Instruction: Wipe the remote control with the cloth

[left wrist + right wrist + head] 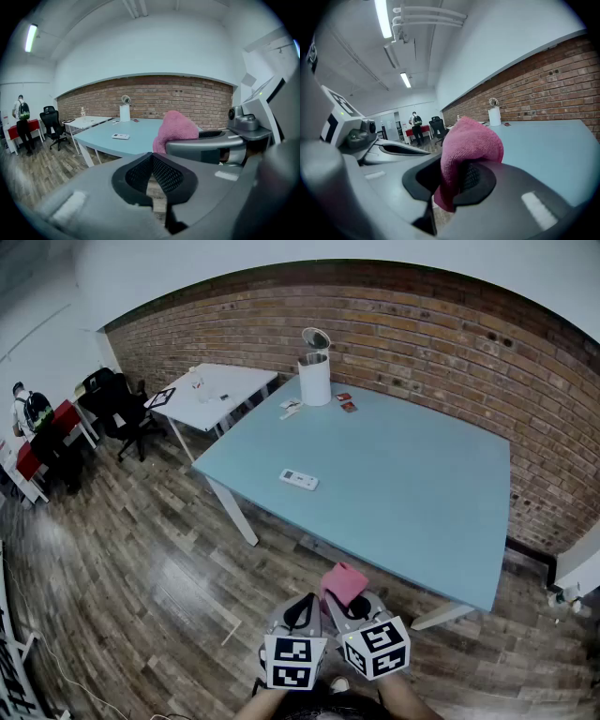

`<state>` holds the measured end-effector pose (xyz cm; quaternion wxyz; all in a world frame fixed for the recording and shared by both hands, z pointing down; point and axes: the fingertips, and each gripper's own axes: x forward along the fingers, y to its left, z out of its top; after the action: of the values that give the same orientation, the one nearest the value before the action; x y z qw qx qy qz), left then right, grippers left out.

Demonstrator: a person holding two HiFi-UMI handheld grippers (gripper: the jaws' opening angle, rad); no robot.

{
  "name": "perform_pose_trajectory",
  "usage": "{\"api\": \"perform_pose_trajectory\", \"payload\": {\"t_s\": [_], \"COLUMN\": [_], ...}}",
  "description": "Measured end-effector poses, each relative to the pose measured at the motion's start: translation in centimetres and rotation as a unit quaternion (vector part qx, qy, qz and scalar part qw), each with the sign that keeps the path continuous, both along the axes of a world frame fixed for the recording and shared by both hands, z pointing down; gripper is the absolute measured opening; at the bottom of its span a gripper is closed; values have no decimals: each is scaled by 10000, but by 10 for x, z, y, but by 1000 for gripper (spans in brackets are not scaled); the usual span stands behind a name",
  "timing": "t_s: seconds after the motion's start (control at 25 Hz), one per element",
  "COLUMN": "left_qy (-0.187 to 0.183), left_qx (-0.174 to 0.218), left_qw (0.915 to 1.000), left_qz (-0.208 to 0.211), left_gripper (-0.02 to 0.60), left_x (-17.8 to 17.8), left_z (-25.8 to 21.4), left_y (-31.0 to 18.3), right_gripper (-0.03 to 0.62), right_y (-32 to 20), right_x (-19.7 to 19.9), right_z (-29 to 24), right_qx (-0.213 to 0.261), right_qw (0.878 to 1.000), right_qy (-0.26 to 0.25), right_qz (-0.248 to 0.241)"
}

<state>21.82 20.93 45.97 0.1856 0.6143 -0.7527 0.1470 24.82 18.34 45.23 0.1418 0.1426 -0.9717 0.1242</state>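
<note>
The left gripper is clenched on nothing: its two dark ribbed jaws meet tip to tip, with no gap and no object between them. The right gripper is grasping the pink cloth. The jaws pinch a fold of it, so the terry fabric bunches up in a rounded hump above them and a short tail hangs below.

In the head view both grippers sit side by side at the bottom of the picture, over the wooden floor and just short of the near edge of the light blue table. Their marker cubes face up.

The remote control — small, white and flat — lies by itself on the tabletop near the left edge, well apart from both grippers and the cloth.

At the far side of the table, close to the brick wall, stands the only container in sight, a tall white cylinder. Its round lid is tipped up and open. From here the inside is hidden, so its contents cannot be told. Just beside it on the table lie two small red packets and a small white item too small to identify.

Beyond the table's left corner is a white desk, with a black office chair near it. A person wearing a backpack stands at the far left of the room.
</note>
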Motion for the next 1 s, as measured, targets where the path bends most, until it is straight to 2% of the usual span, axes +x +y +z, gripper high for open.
{"api": "perform_pose_trajectory", "payload": {"t_s": [0.16,0.4,1.0], "left_qy": [-45,128,412], "left_qx": [-29,-73,-134], "left_qw": [10000,9999,9978], "left_qz": [-1,56,511], "left_gripper": [-5,-5,-3], "left_x": [-10,-34,-142], "left_z": [3,19,34], "left_y": [4,0,-58], "right_gripper": [61,63,63], "right_y": [4,0,-49], "right_x": [-5,-27,-135], "right_z": [4,17,35], "right_qx": [-23,-104,-219], "right_qw": [10000,9997,9973], "right_qy": [38,209,580], "right_qz": [-15,24,382]}}
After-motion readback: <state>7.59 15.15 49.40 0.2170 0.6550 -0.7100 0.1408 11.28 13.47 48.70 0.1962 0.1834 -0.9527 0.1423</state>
